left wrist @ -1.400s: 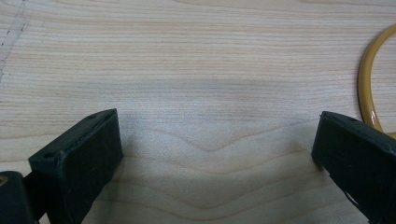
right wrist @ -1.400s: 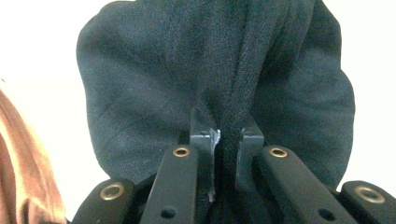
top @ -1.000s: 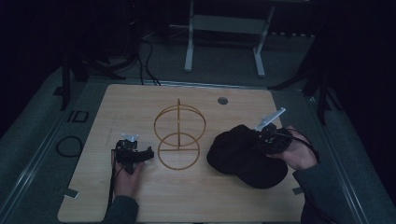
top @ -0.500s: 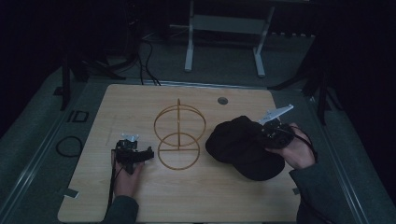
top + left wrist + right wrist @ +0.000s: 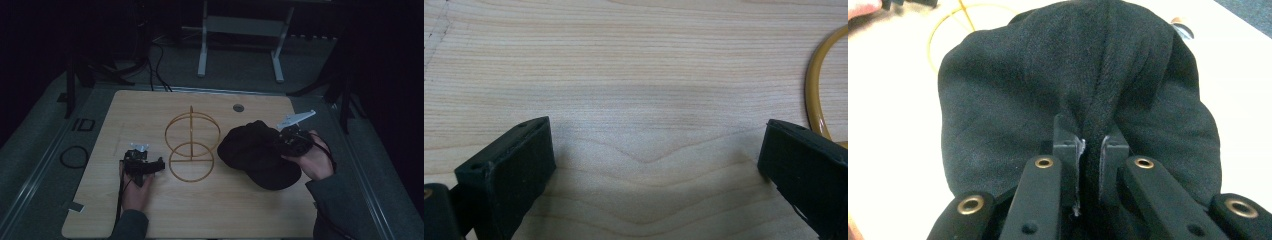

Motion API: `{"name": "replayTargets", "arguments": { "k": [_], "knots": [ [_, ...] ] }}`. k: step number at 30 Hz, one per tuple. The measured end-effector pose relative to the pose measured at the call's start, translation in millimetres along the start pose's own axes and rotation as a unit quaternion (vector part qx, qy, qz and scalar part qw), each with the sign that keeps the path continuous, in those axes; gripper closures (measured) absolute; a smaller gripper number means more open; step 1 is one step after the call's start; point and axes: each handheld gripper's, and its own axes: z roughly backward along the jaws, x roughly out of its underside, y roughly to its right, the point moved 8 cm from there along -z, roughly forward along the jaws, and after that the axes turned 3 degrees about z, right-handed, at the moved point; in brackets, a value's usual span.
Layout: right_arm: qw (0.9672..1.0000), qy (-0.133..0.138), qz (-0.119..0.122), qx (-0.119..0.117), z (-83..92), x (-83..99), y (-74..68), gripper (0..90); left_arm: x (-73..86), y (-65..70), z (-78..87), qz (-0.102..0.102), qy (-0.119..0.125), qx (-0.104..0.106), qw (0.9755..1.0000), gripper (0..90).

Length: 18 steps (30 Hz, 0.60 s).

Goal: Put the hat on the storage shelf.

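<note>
Dragged slightly leftward since a second ago, the black cloth [image 5: 257, 155] now sits nearer the gold wire stand [image 5: 191, 145] mid-table. Right gripper [image 5: 1091, 150] pinches a fold; left gripper [image 5: 142, 165] rests spread apart, empty.

The right tool [image 5: 1091, 150] has its two black jaws drawn close together, pinching a raised fold of black knitted fabric between them. The fabric belongs to a black cloth cap [image 5: 1013, 100] that spreads out from the jaws over the pale table [image 5: 893, 140]; the pinched ridge runs away from the jaws up the middle of the cap. Beyond the cap, at upper left, part of a yellow wire ring stand [image 5: 955, 20] shows. Brass rivets dot the tool's arms.
</note>
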Motion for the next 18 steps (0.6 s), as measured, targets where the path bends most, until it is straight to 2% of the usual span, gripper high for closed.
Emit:
{"name": "replayTargets", "arguments": {
  "k": [8,18],
  "knots": [
    [0.9993,0.030,-0.015,0.016,4.0,-11.3,6.2,83.0,0.0,0.0,0.0,0.000,0.000,0.000,1.0000,1.2],
    [0.9973,0.049,-0.031,0.044,5.5,-20.0,12.8,83.0,-0.1,0.2,-0.1,-0.001,0.000,0.001,1.0000,1.2]
  ]
}}
